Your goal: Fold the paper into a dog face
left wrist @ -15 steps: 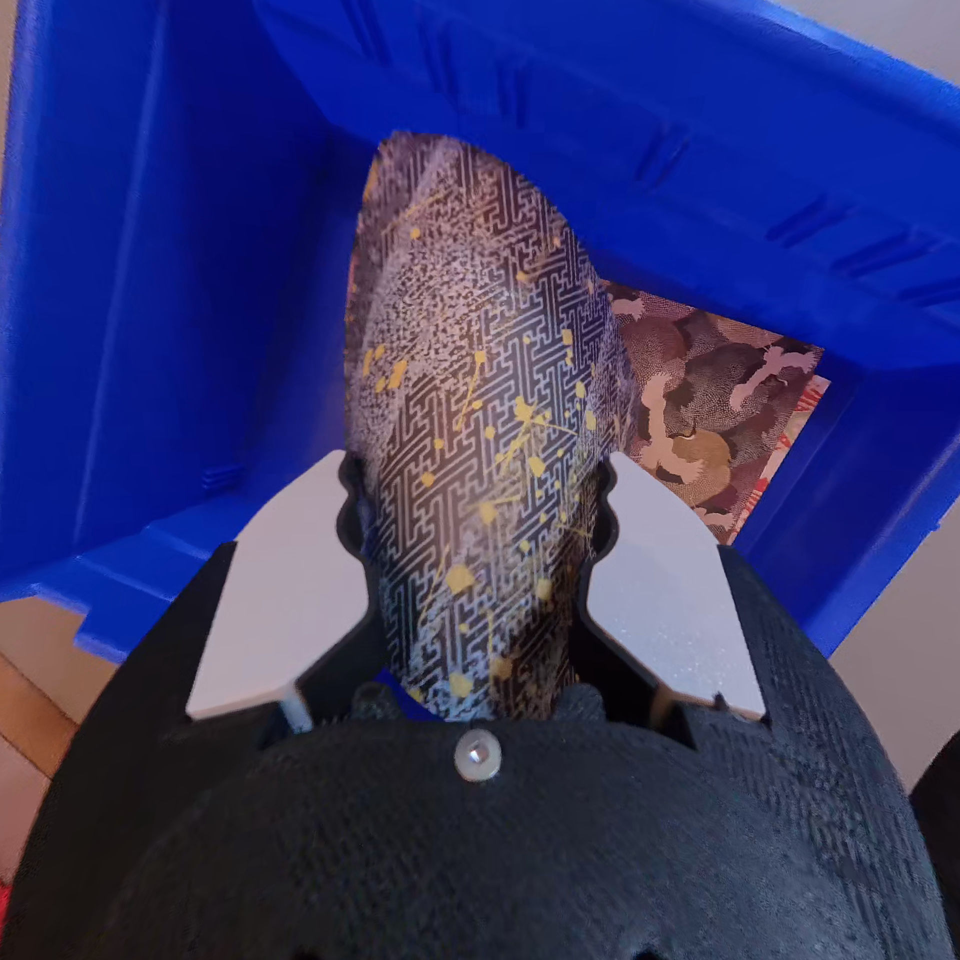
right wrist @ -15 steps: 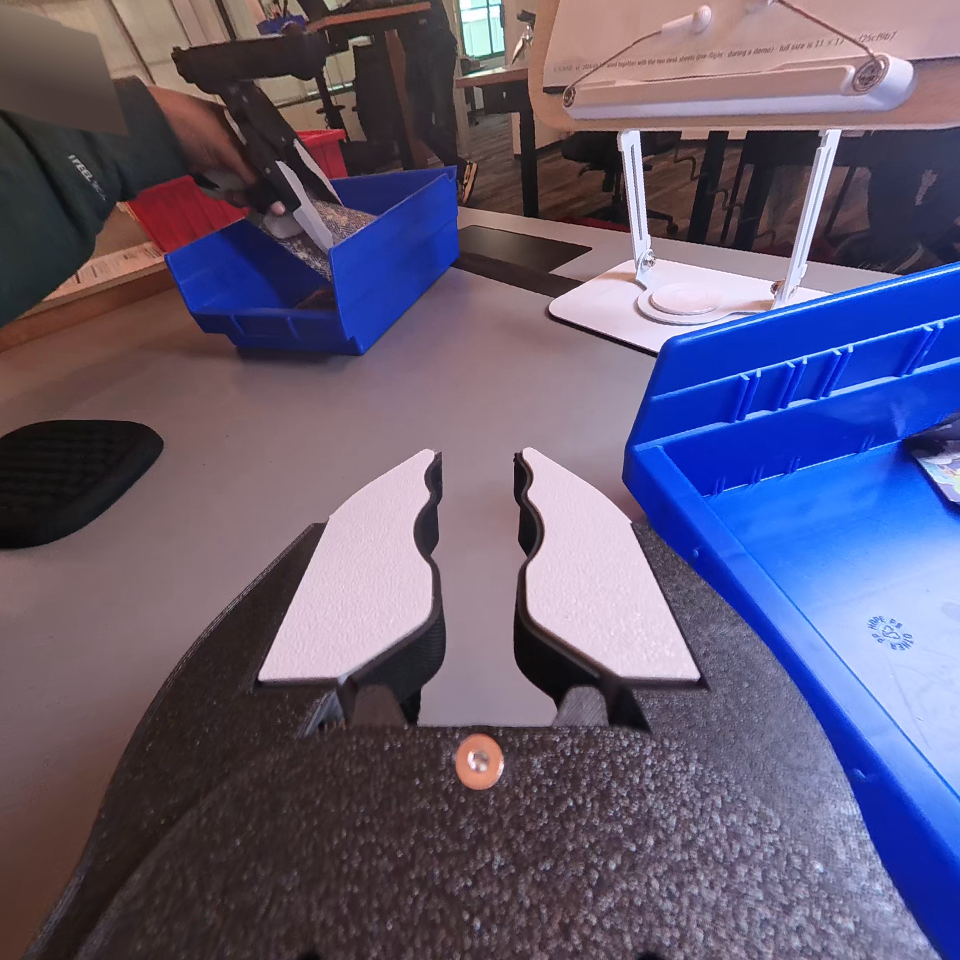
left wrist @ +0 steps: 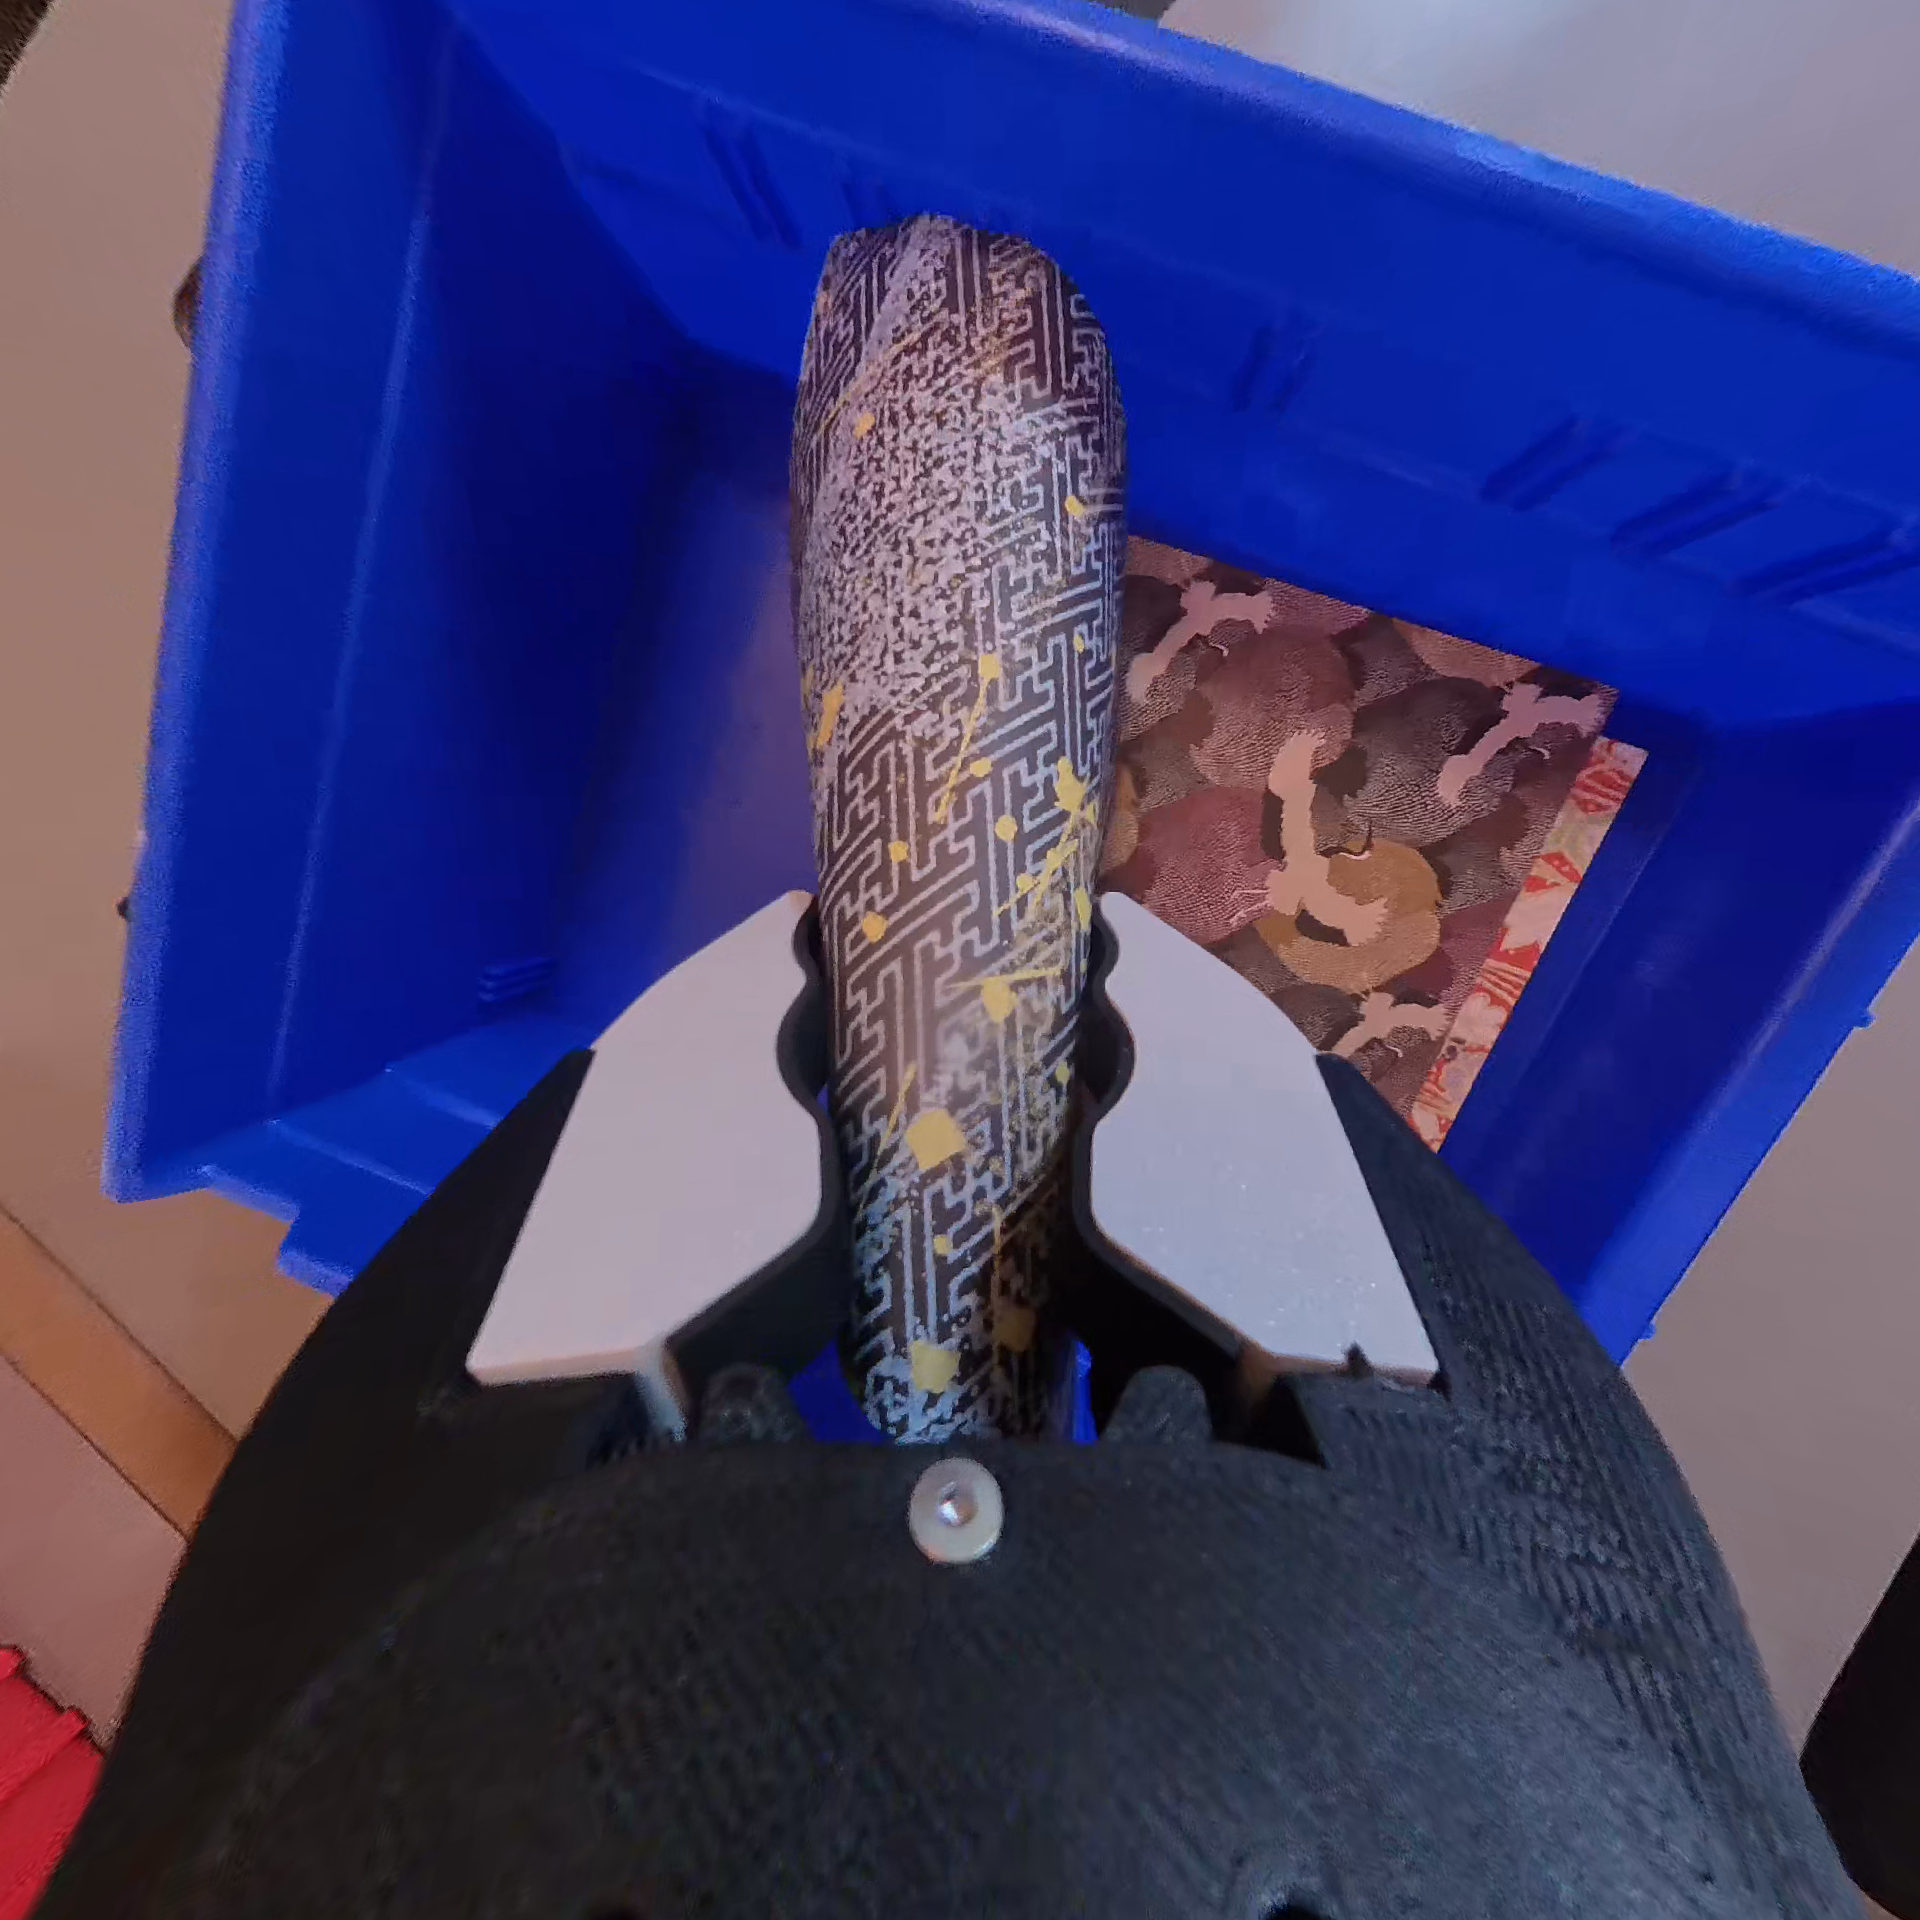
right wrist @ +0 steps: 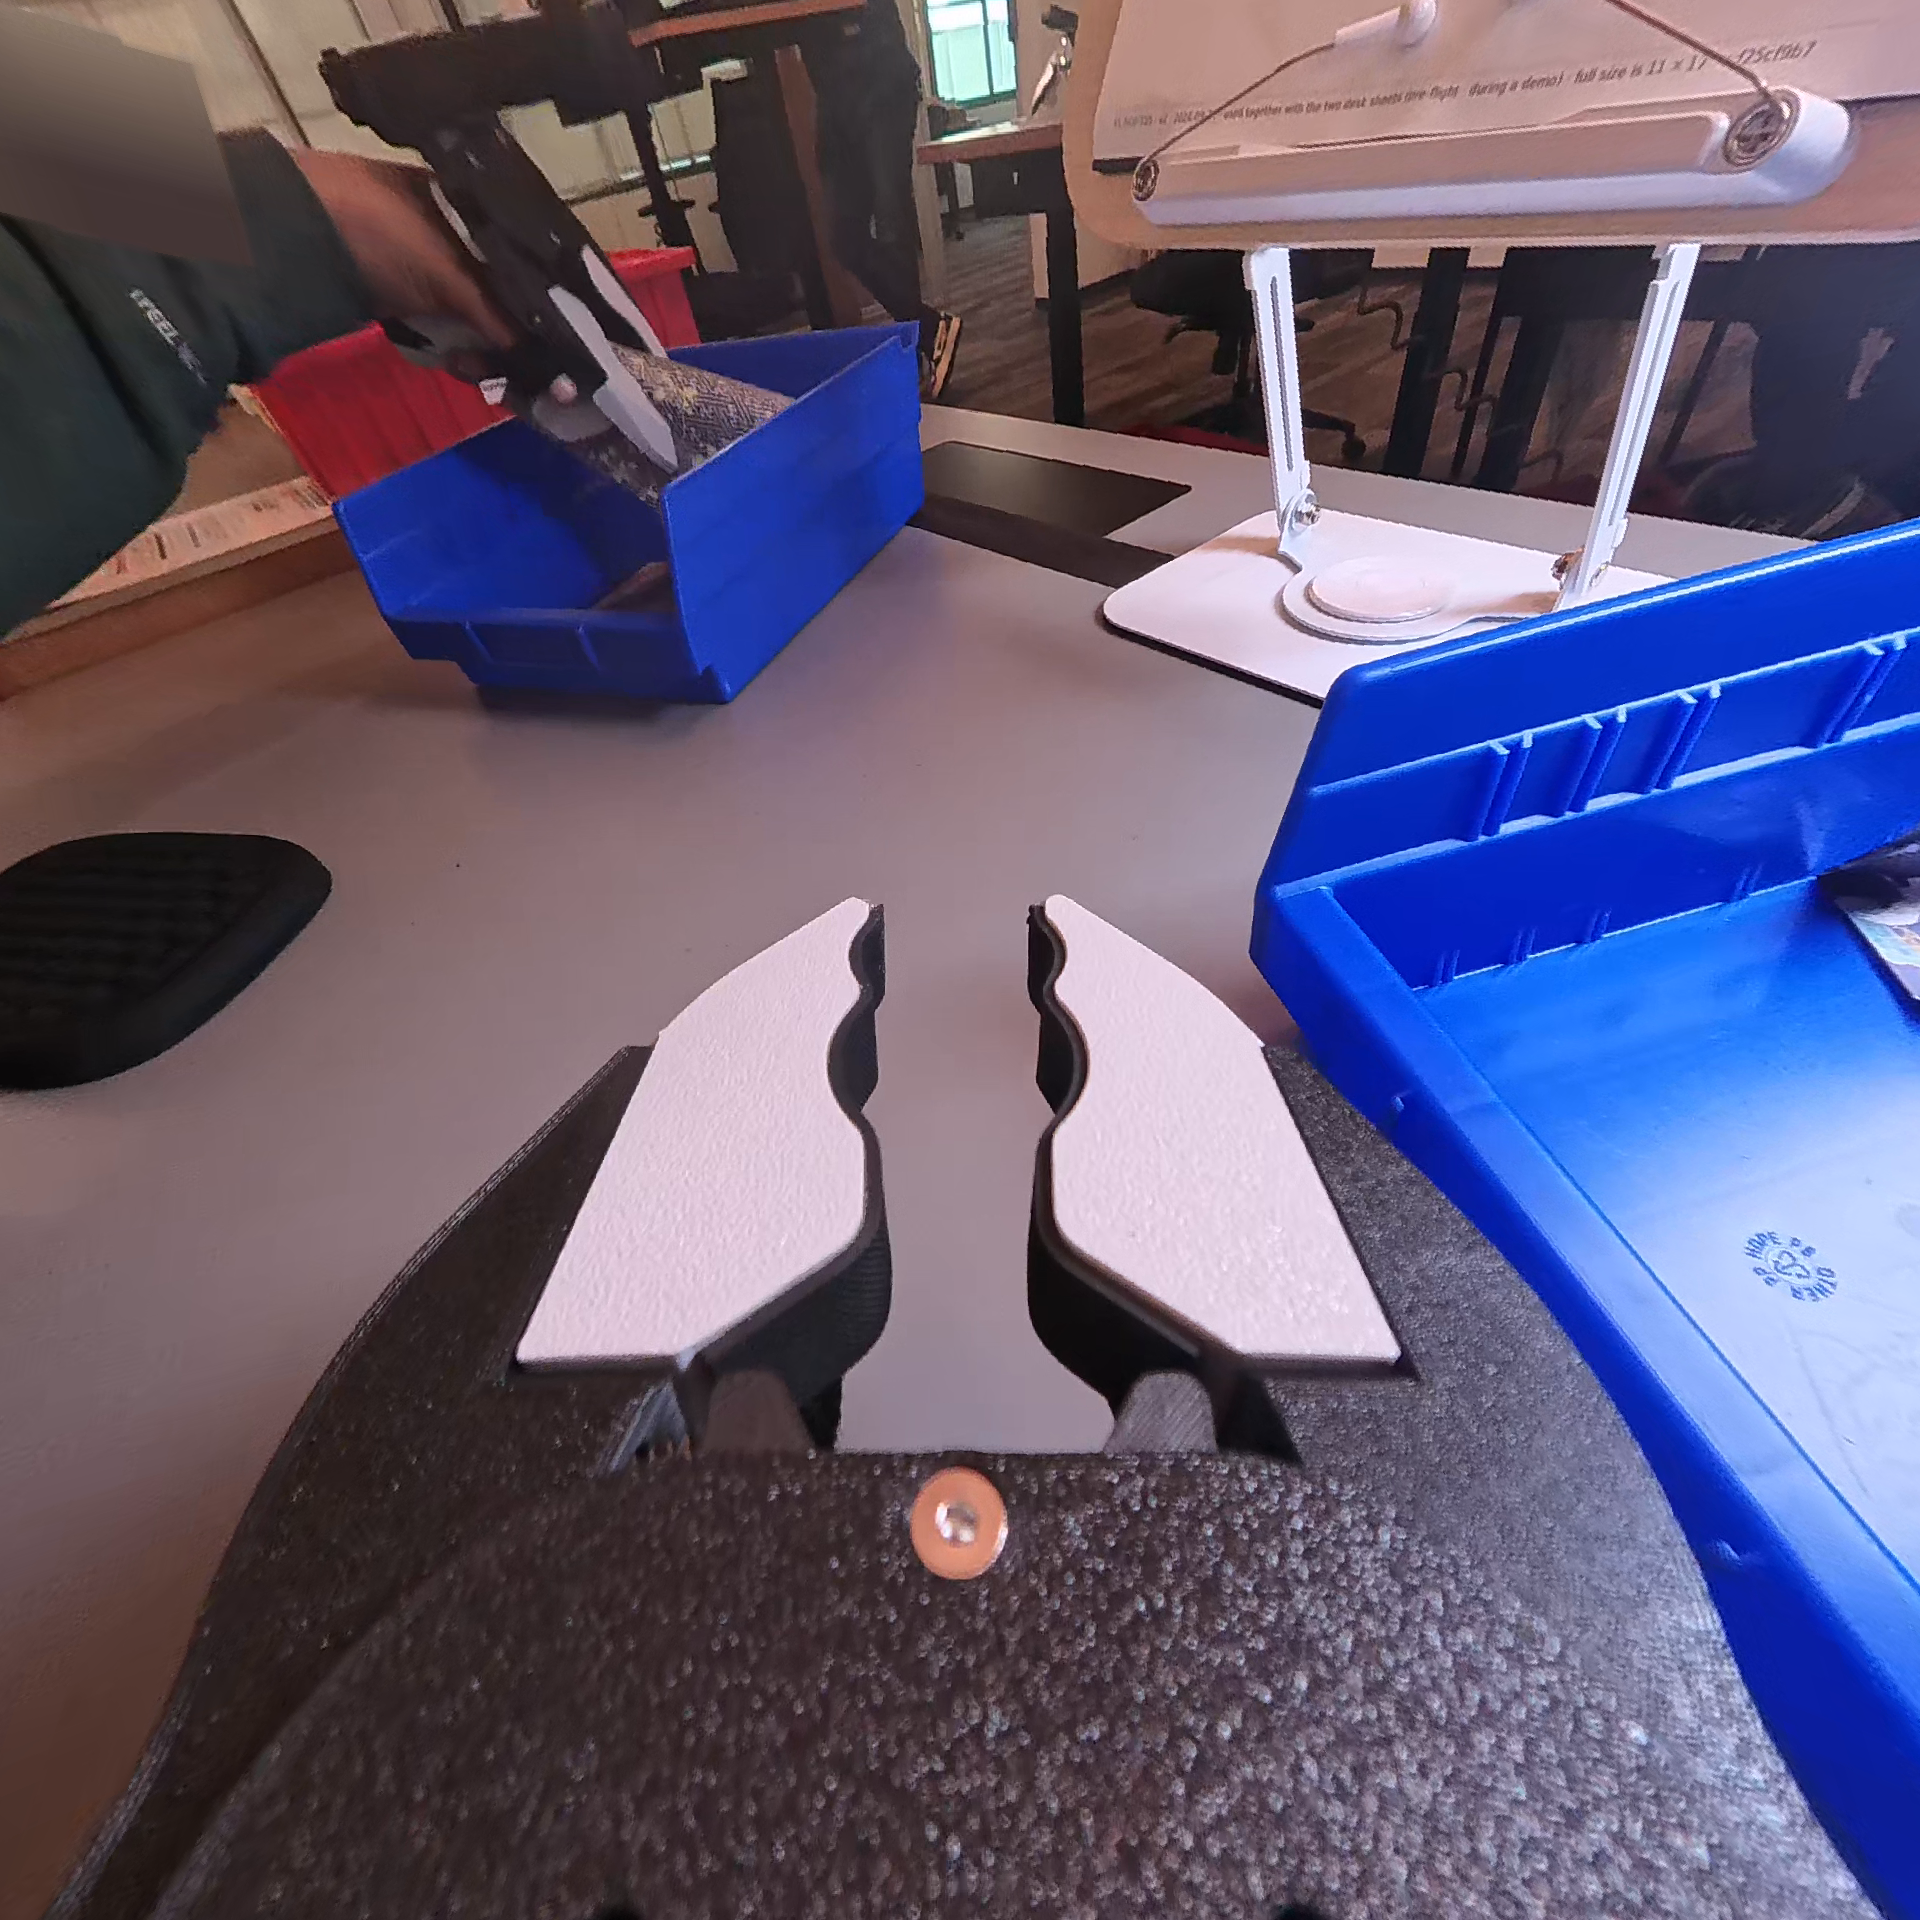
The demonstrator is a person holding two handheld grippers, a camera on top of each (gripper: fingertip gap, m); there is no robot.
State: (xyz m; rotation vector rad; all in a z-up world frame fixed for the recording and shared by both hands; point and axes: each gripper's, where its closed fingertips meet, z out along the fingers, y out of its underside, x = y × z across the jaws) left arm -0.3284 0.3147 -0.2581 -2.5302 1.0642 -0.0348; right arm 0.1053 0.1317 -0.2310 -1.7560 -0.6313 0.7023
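The left gripper (left wrist: 951, 1049) squeezes one dark sheet of paper (left wrist: 961, 644), curled up like a tube, just above the far blue bin (left wrist: 436, 623). I think it should lift slowly and straight up, so the sheet slips past the bin wall and does not tear. The right gripper (right wrist: 956, 1029) waits over the grey table (right wrist: 623, 790), jaws apart and empty. I count two blue bins, two grippers (one in each hand), and at least two more sheets (left wrist: 1351, 831) left in the far bin
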